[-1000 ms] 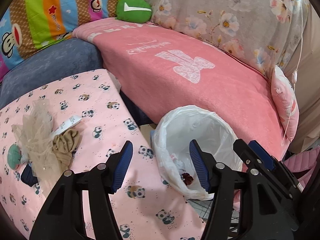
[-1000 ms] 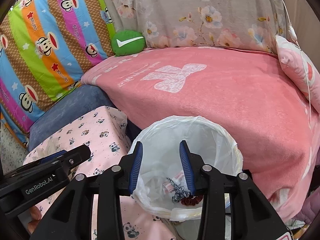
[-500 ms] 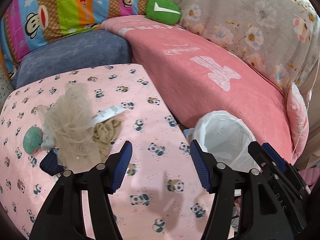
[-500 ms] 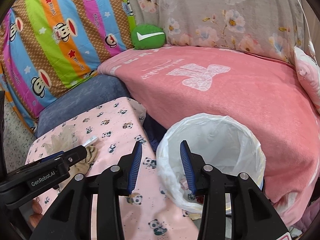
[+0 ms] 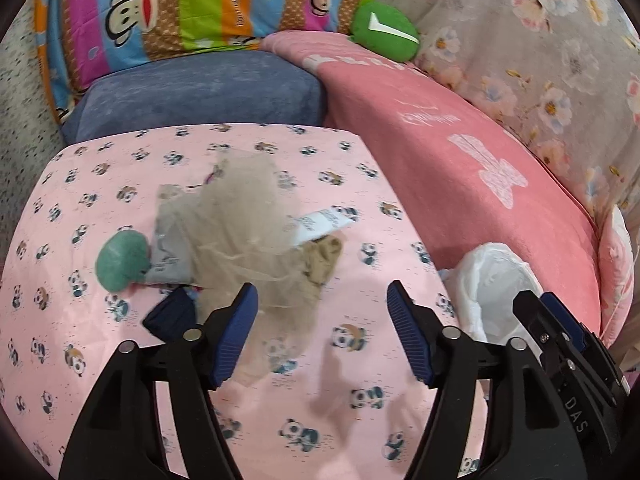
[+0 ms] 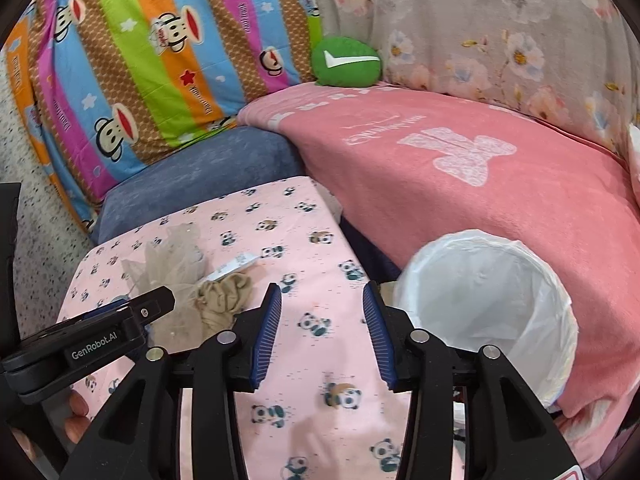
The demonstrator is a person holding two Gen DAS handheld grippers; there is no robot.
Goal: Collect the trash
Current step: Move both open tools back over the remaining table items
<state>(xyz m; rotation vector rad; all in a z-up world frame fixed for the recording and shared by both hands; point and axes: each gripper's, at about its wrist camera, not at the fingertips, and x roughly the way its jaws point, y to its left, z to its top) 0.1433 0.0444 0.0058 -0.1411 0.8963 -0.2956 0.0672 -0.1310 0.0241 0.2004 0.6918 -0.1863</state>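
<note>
Trash pile [image 5: 248, 232] in a heap on the panda-print counter [image 5: 340, 400]: beige netting [image 5: 240, 220] over a grey wrapper [image 5: 172, 248], a white label [image 5: 320, 224], a crumpled tan rag [image 5: 324, 256], a teal ball [image 5: 122, 260] and a dark blue scrap [image 5: 172, 316] at the near left edge. Lined bin [image 6: 480, 292] off the counter's right side, against the pink blanket [image 6: 480, 168], well apart from the pile.

Likely step: reaching toward the pile for a pick, nothing gripped yet. Left hand-held gripper [image 5: 320, 336] just short of the netting, jaws wide and just opened further, nothing between them. Right hand-held gripper [image 6: 320, 336] over bare counter between rag and bin, jaws at a moderate gap, likewise just opened, empty.

Next move probably: left forward and down onto netting or rag, then a firm close, since loose mesh may snag neighbours.

Open counter in front and to the right; the blue cushion [image 5: 200, 88] bounds the far edge, with a drop at the right edge beside the bin.
</note>
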